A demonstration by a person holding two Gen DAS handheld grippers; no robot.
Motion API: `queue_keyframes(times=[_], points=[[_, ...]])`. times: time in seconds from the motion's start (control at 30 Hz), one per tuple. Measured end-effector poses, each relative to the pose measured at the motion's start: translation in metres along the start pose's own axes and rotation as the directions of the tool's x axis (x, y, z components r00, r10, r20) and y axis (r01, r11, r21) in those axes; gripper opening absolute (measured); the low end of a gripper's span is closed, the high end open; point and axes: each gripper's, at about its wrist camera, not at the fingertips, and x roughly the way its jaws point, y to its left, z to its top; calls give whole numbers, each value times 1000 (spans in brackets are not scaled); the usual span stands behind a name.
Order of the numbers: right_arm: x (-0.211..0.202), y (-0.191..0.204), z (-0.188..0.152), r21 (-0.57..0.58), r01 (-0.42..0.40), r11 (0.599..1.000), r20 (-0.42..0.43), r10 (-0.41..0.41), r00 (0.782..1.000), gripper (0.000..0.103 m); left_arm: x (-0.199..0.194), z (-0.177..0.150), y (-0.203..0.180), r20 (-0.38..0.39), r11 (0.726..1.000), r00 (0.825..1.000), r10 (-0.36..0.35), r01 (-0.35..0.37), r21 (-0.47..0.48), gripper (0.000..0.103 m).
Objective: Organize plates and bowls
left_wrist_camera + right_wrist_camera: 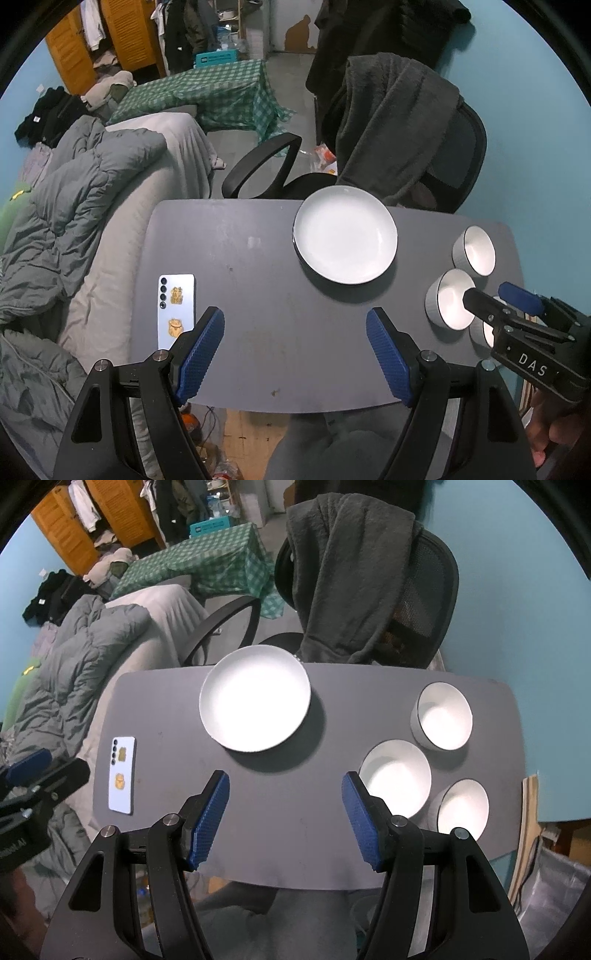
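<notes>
A white plate (345, 234) (255, 698) lies at the far middle of the grey table (258, 280) (295, 812); it looks like a stack of two. Three white bowls stand at the right: a far one (476, 251) (443, 716), a middle one (448, 299) (397, 777), and a near one (463, 808), mostly hidden in the left wrist view. My left gripper (295, 350) is open and empty above the table's near middle. My right gripper (286, 819) is open and empty, just left of the middle bowl; it also shows in the left wrist view (498, 299).
A phone (176, 312) (122, 775) lies face down at the table's left. An office chair draped with a dark fleece (399, 122) (351, 572) stands behind the table. A bed with a grey duvet (74, 206) runs along the left.
</notes>
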Motion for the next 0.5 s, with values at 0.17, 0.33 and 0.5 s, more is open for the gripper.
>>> queue_keyframes(times=[0.17, 0.33, 0.5], points=[[-1, 1, -4, 1, 0, 1000, -2, 0, 1000, 62, 1, -8, -3, -16, 1000, 1000, -3, 3, 12, 80], [-3, -2, -9, 18, 1, 1000, 1, -1, 1000, 62, 0, -12, -5, -22, 1000, 1000, -7, 7, 26, 80], [-6, -7, -14, 41, 8, 999, 4, -9, 1000, 62, -2, -13, -11, -19, 998, 1000, -13, 14, 55, 80]])
